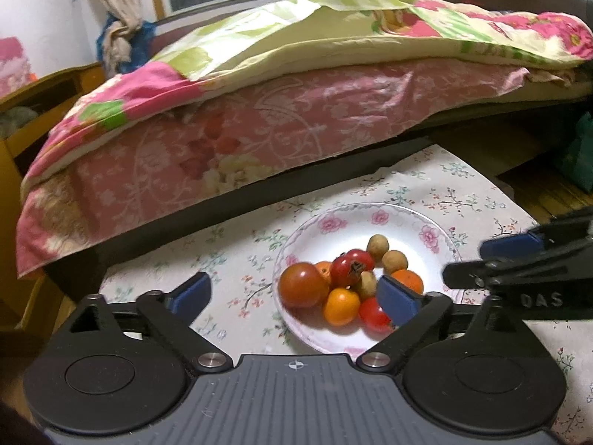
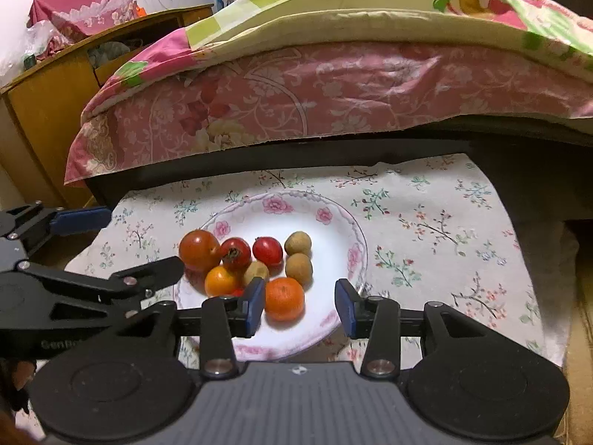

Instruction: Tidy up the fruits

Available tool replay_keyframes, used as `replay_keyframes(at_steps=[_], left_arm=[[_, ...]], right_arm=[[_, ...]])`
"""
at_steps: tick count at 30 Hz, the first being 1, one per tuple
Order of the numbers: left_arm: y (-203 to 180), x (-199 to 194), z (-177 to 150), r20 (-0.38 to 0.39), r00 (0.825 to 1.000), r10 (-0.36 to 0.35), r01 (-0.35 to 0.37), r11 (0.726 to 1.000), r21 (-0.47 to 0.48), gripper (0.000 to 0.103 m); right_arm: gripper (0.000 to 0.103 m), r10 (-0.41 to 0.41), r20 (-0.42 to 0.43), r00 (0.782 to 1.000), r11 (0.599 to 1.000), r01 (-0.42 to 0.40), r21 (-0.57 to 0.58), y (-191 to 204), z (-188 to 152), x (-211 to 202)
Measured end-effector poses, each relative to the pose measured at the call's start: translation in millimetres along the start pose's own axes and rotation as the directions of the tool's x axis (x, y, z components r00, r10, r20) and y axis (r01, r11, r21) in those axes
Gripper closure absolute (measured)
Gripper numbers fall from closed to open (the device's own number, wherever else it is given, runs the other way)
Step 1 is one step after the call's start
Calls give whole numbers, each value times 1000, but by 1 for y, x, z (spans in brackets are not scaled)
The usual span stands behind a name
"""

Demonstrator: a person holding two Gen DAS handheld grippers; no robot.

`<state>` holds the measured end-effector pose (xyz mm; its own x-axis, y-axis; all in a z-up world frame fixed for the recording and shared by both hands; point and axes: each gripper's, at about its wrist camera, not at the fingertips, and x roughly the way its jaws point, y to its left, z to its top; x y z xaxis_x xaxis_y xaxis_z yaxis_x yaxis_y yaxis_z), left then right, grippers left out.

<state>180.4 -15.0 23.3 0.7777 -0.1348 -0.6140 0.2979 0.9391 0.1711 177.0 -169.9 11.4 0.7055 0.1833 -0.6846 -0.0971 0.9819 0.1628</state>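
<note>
A white floral plate [image 1: 404,222] [image 2: 333,230] on a floral cloth holds several fruits: a big tomato [image 1: 303,284] [image 2: 199,250], red tomatoes [image 1: 346,269] [image 2: 267,250], tangerines [image 1: 341,306] [image 2: 284,298] and brown longans [image 1: 377,246] [image 2: 298,243]. My left gripper [image 1: 296,296] is open and empty, its fingers spread wide at the plate's near left. My right gripper [image 2: 298,306] is open and empty, its fingers on either side of a tangerine at the plate's near rim, apart from it. Each gripper shows at the edge of the other's view.
The floral cloth [image 2: 444,222] covers a low table. A bed [image 1: 259,129] with pink and green quilts stands right behind it. A wooden cabinet [image 2: 44,111] stands at the left. A dark green bag [image 1: 578,155] is at the far right.
</note>
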Motion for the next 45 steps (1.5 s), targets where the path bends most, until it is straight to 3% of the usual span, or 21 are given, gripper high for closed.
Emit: replay_keyframes(at_steps=[7,16,24,45], left_arm=[[2,-26,-23,-11,1000,17,-17,999,-35,0],[2,-48,-54,-80,997,17,-24,995,-94,0],[-11,-67,-71,-105,994,13,-21,997,-71,0],[-9,-102,-92,-113,994,-6,-8,993,-118,0]], right_arm=[[58,-12,-23,1000,1000,12,24,10,-26,-24],[57,-9,-27,1000,996,12,85,23,-60,-60],[57,-10,-58,998,994,16,105,37,-87,-75],[56,3,-49,999,989,4,150,50,-115,-106]])
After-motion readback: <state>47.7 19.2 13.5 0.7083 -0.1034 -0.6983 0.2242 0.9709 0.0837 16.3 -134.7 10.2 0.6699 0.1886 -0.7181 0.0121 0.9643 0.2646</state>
